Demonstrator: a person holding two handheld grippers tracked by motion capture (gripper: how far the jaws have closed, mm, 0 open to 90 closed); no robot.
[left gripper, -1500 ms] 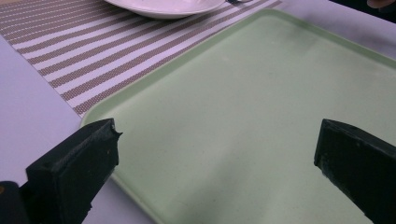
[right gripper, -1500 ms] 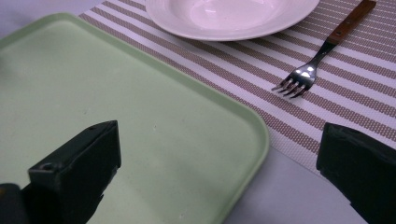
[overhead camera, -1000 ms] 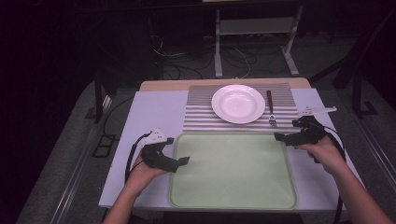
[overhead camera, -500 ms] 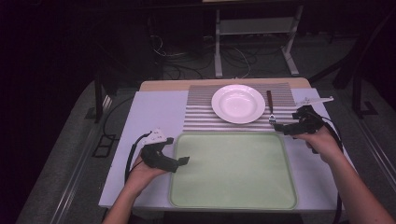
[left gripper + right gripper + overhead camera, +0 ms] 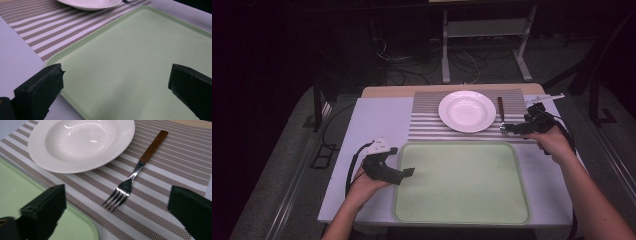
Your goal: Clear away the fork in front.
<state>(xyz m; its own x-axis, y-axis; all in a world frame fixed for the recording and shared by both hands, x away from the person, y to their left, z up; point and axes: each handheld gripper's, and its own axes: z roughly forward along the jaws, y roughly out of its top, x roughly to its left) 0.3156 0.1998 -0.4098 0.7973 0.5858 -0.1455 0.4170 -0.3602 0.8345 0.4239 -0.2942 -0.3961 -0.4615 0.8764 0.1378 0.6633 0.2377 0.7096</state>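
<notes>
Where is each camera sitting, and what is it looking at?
High view: above the table, looking down; both forearms, left gripper, right gripper.
Left gripper view: on that gripper, facing green tray; its open jaws.
Right gripper view: on that gripper, facing fork; its open jaws.
Shared: white plate, striped placemat.

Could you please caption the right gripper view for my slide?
Open right gripper approaching a wooden-handled fork beside a white plate.

No readable text, labels, brands, numbers or signs on anything in view.
</notes>
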